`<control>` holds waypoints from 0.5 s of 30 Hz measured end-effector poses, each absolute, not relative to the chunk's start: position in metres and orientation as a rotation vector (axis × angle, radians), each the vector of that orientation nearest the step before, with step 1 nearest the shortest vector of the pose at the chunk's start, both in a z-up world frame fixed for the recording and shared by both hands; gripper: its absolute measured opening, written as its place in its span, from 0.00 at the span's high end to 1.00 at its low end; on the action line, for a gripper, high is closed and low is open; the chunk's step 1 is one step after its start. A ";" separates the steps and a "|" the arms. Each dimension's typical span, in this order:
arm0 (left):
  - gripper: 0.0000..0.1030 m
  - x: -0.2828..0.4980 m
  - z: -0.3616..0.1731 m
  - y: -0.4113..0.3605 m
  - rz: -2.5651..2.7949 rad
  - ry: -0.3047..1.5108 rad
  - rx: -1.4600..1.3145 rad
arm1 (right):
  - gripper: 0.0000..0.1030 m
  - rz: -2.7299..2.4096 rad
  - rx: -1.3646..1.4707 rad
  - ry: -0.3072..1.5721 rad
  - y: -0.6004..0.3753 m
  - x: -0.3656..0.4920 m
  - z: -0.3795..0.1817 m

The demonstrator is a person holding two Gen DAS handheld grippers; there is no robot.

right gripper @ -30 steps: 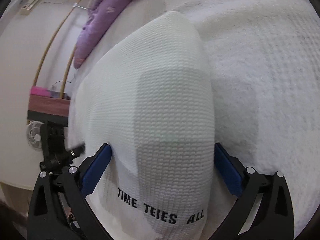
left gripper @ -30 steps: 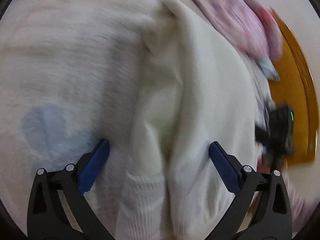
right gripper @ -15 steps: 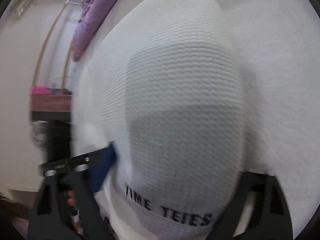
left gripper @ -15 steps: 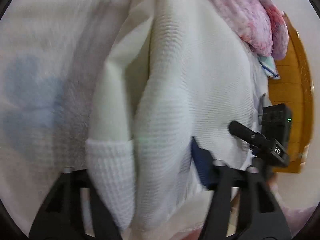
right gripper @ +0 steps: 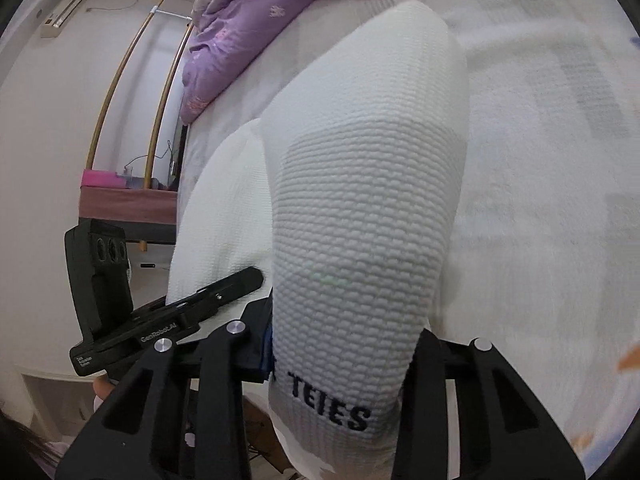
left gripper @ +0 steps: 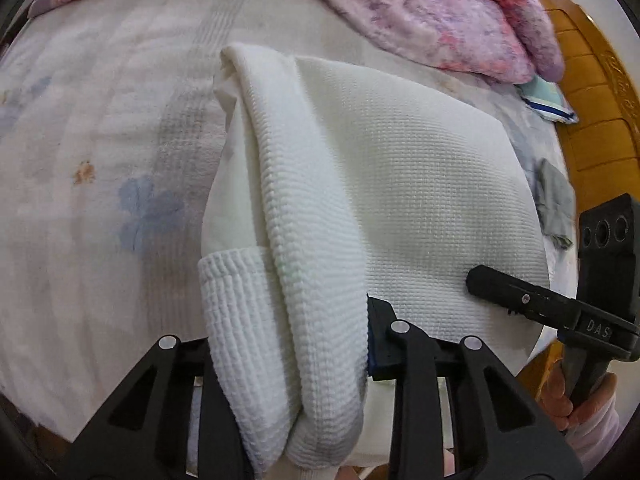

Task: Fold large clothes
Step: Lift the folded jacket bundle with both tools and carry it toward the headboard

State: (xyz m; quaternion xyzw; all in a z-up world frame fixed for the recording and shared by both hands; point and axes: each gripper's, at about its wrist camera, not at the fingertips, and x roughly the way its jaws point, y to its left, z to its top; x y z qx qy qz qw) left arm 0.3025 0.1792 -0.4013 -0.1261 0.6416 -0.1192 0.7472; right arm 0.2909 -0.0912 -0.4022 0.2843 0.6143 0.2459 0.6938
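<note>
A white waffle-knit garment (left gripper: 420,184) lies folded on the bed, its near edge raised off the sheet. My left gripper (left gripper: 288,340) has a thick bunched fold and a ribbed cuff (left gripper: 232,312) between its closing jaws, and the blue pad presses into the cloth. In the right wrist view the same garment (right gripper: 360,208) fills the middle, with black letters on its hem (right gripper: 332,408). My right gripper (right gripper: 344,344) is closing on that hem, pads against the fabric. One of the right gripper's fingers (left gripper: 508,292) shows in the left wrist view.
The bed sheet (left gripper: 100,160) is pale with faded flowers. A pink and purple quilt (left gripper: 440,20) is heaped at the far side, by an orange wooden headboard (left gripper: 600,152). A small grey cloth (left gripper: 554,200) lies nearby. A side table with a pink box (right gripper: 100,179) stands beyond the bed.
Both grippers went from wide open around the garment's near edge to closed in on it. Both rose, lifting that edge, so the bed now looks farther away.
</note>
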 end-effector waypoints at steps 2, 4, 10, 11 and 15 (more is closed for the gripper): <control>0.71 0.293 -0.377 0.172 -0.275 1.401 -0.268 | 0.67 0.542 0.634 1.366 -0.099 0.282 -0.377; 0.71 0.286 -0.355 0.160 -0.293 1.396 -0.253 | 0.67 0.535 0.621 1.358 -0.098 0.274 -0.354; 0.71 0.250 -0.279 0.129 -0.358 1.337 -0.232 | 0.67 0.522 0.543 1.273 -0.128 0.239 -0.273; 0.71 0.244 -0.266 0.121 -0.373 1.318 -0.225 | 0.67 0.522 0.530 1.267 -0.134 0.236 -0.265; 0.71 0.227 -0.229 0.083 -0.427 1.272 -0.198 | 0.67 0.502 0.506 1.220 -0.164 0.220 -0.227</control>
